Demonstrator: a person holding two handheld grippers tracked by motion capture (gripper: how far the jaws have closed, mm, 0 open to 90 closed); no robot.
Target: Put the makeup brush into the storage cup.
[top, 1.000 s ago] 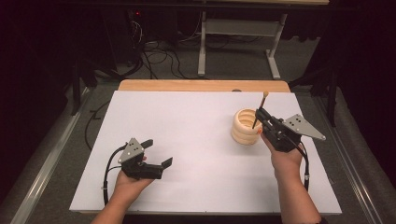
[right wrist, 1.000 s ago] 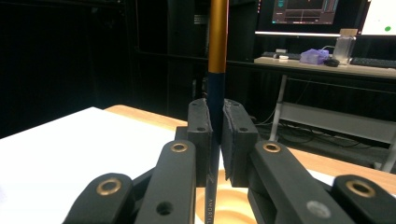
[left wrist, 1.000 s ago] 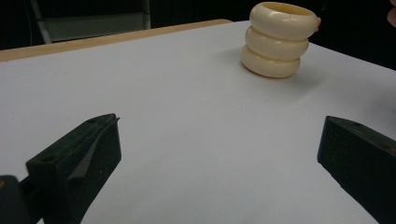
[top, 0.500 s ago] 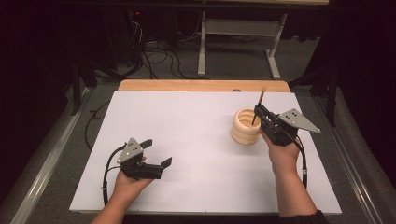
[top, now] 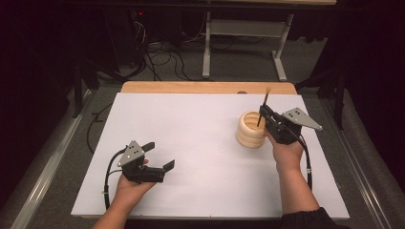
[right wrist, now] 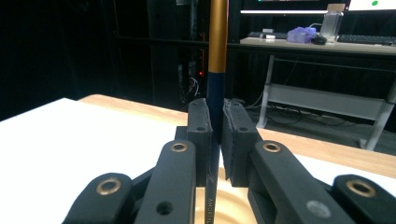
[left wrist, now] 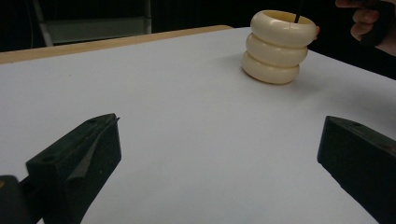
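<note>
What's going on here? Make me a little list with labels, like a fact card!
Held thing: brush, thin and dark with a gold band, nearly upright
Holder: right tool, jaws shut on the brush
Brush's lower end: inside the cream ring-shaped cup
Cup's place: on the white table, right side
Left tool: jaws wide open, holding nothing, low over the table's left side
Likely next: let the brush go into the cup

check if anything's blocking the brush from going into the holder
Nothing visible does. The right gripper holds the brush upright with its lower end already inside the holder, whose mouth looks open.
</note>
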